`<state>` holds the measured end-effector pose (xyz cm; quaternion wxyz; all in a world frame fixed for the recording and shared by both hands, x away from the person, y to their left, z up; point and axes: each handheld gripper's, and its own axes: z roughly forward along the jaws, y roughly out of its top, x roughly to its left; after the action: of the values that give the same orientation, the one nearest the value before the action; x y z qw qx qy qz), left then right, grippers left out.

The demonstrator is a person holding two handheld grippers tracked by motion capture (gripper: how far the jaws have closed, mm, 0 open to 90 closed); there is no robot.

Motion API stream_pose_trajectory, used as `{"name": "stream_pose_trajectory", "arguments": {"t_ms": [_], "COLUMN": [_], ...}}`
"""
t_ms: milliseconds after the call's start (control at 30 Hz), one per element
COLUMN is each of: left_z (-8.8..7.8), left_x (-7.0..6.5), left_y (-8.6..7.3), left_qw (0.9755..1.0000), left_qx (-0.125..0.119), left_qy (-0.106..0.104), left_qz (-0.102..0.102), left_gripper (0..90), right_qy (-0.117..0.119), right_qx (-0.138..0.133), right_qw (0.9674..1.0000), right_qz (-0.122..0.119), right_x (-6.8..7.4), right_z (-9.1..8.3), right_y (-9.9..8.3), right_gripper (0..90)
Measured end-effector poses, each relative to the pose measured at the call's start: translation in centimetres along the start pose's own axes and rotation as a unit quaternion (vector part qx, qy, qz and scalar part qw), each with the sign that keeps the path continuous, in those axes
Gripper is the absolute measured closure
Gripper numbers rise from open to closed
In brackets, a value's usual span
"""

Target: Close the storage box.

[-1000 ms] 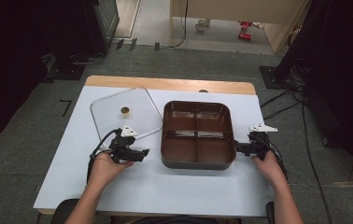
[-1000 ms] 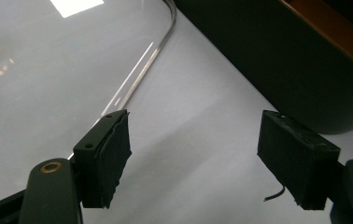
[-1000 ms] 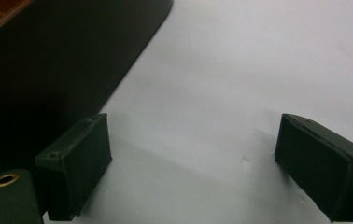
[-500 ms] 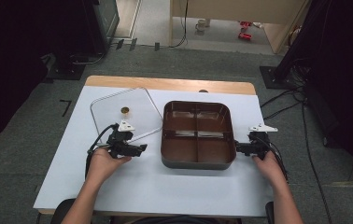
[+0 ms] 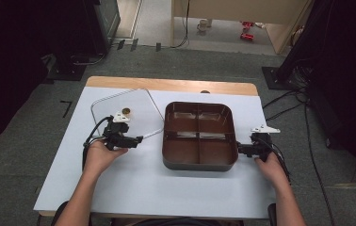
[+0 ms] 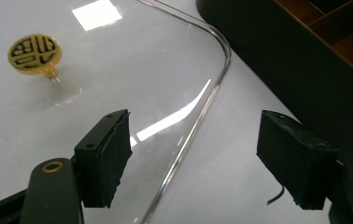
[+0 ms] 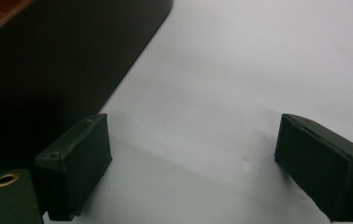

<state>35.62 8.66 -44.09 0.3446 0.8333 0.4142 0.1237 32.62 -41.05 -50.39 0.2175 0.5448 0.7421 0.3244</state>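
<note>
A brown tray point(image 5: 232, 136) with several compartments sits mid-table. To its left a clear lid point(image 5: 108, 106) with a gold knob point(image 5: 125, 111) lies flat. My left gripper point(image 5: 141, 139) hovers at the lid's near right edge, pointing toward the tray. In the left gripper view it point(image 6: 195, 154) stands open, with the lid's curved rim point(image 6: 212, 95) running below the gap and the knob point(image 6: 34, 53) at upper left. My right gripper point(image 5: 238, 149) sits beside the tray's right front corner. It point(image 7: 193, 154) is open over bare white table, with the tray's dark wall point(image 7: 48, 70) at its left.
The white table top point(image 5: 143, 188) has free room in front of the tray and lid. A wooden strip point(image 5: 176, 84) edges the far side. Cables trail from both grippers. Dark stands and floor cables surround the table.
My left gripper has drifted a little to the left and farther from the person, onto the lid's near edge. The right gripper, tray and lid have not moved.
</note>
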Motion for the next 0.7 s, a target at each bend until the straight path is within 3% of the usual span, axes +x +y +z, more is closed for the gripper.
{"name": "stream_pose_trajectory", "arguments": {"t_ms": [567,700], "left_z": [0.6,0.7], "left_x": [2.9,3.5], "left_y": [3.0,3.4], "left_qw": [0.9997,0.9998], "left_qx": [-0.018,-0.012], "left_qy": [0.007,0.009], "left_qz": [-0.017,-0.015], "left_gripper": [26.3,26.3], "right_qy": [0.0,0.0], "right_qx": [-0.001,0.0], "right_qw": [1.0,1.0], "right_qz": [0.0,0.0], "right_x": [0.0,0.0], "right_z": [0.0,0.0], "right_y": [0.0,0.0], "right_gripper": [10.2,10.2]}}
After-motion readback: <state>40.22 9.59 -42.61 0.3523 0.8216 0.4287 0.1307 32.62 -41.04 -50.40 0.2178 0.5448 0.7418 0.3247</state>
